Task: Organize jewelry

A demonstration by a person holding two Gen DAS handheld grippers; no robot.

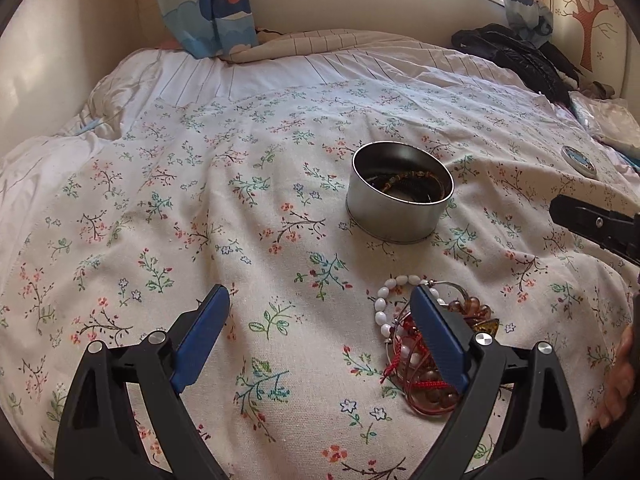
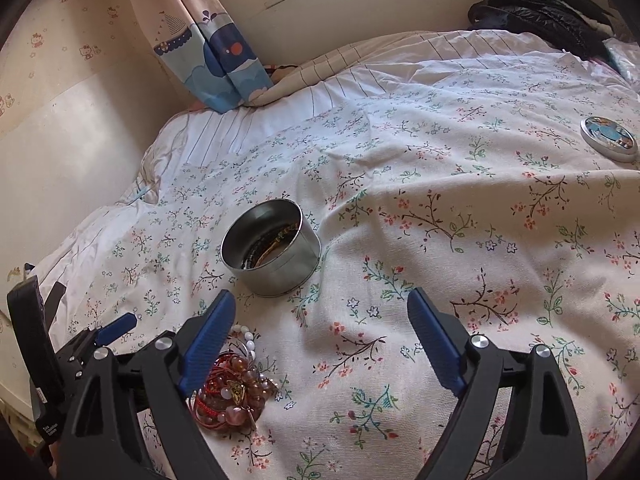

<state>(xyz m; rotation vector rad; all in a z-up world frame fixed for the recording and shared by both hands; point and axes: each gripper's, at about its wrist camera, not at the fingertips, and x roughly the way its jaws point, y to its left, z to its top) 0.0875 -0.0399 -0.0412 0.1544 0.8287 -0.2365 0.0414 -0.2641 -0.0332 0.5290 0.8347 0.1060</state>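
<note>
A round metal tin (image 1: pixel 394 222) (image 2: pixel 276 278) stands open on the flowered bedspread, with dark and brown beaded bracelets (image 1: pixel 404 182) lying inside. A pile of loose jewelry (image 1: pixel 412 360) (image 2: pixel 236 392) lies nearer: white beads, red cord, amber beads and a thin hoop. My left gripper (image 1: pixel 320 294) is open above the bedspread, its right finger over the pile, nothing between the pads. My right gripper (image 2: pixel 320 296) is also open and empty; the pile lies beside its left finger. The tin's lid (image 1: pixel 579 161) (image 2: pixel 610 138) lies far right.
The flowered bedspread (image 1: pixel 200 208) is wrinkled and soft. Black clothing (image 1: pixel 516 56) (image 2: pixel 536 12) is heaped at the far right corner. A curtain (image 1: pixel 208 8) hangs by the wall behind the bed. A hand (image 1: pixel 622 380) shows at the right edge.
</note>
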